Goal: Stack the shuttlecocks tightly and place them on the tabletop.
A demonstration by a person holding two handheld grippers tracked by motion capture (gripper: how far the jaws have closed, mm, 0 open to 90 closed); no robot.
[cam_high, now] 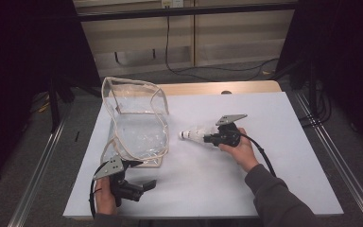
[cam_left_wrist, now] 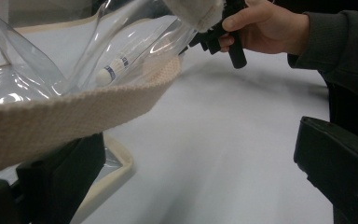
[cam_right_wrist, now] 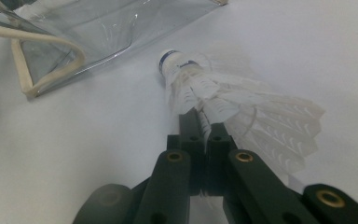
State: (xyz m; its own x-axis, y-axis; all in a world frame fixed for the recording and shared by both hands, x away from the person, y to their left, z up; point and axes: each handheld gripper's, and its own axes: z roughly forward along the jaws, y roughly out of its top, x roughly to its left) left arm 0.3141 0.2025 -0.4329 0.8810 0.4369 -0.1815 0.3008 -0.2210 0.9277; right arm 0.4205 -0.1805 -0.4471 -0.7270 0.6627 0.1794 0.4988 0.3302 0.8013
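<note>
- Table [cam_high: 264,156]: white top, your working ground.
- Clear bag [cam_high: 137,125]: stands left of centre; your left gripper [cam_high: 139,174], jaws spread, holds the cloth rim [cam_left_wrist: 74,109] up over one jaw.
- Right gripper [cam_right_wrist: 204,122]: clenched on the shuttlecock's feathers.
- Shuttlecock [cam_high: 194,135]: just beside the bag's mouth, cork first; next, carry it inside, then release.
</note>
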